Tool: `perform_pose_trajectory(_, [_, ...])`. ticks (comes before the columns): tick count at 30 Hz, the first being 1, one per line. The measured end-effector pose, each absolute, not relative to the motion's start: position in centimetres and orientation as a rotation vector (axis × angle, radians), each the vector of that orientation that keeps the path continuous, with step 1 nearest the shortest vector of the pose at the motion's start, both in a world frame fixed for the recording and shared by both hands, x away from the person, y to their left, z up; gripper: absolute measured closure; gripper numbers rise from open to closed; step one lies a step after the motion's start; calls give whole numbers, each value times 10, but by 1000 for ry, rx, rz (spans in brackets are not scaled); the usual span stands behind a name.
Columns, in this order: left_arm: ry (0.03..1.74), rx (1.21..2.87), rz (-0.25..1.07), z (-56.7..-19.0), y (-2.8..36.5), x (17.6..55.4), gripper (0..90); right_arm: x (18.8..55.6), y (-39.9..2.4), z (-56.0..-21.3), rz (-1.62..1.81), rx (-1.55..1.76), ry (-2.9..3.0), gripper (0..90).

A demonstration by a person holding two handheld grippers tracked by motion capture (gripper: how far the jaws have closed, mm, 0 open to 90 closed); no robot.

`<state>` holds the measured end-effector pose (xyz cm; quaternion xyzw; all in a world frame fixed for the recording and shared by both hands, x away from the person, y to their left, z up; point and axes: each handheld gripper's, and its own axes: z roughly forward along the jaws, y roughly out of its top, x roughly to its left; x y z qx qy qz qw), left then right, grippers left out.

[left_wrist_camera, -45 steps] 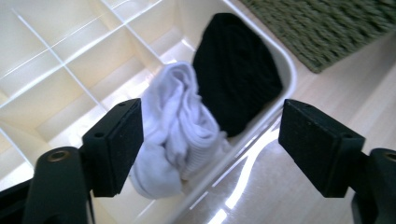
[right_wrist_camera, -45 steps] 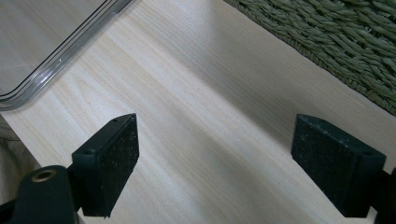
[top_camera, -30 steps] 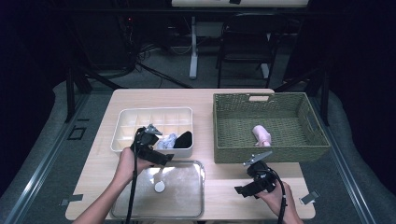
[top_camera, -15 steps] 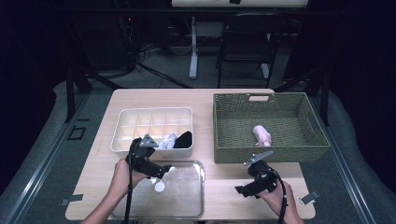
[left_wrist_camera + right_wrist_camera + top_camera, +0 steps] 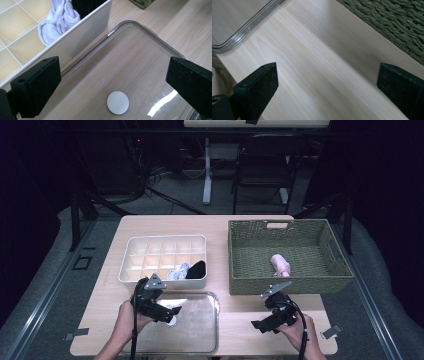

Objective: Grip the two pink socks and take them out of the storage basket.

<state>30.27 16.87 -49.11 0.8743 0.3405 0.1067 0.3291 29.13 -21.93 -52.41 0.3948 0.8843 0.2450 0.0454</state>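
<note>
With both the left tongs (image 5: pixel 113 75) and right tongs (image 5: pixel 327 87) apart and empty, the clear lid (image 5: pixel 197 320) beside the divider box (image 5: pixel 165 251) is probably light, stiff and slippery: grip its rim.

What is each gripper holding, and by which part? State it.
Nothing. The left gripper stands open over the clear tray; the right gripper stands open over the bare table.

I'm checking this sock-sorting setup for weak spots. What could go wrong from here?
1. The left gripper hangs open over the clear lid; a low move could knock it against the divided box.
2. The white sock bulges above its compartment and might snag.
3. The pink sock lies deep in the woven basket, whose wall may block the right gripper.
</note>
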Motion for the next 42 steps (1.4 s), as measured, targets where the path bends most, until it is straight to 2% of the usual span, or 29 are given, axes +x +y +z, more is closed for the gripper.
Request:
perform_pose_trajectory(22, [863,2281,255,-493,168,297,2,287,-231,-462,937,1137,2684,14])
perform_pose_trajectory(34, [860,2269,252,-492,169,297,1,311,-234,-440,992,1107,2641,19])
perform_pose_trajectory(42, [854,2264,259,-491,169,295,1,340,-236,-427,972,1118,2601,31])
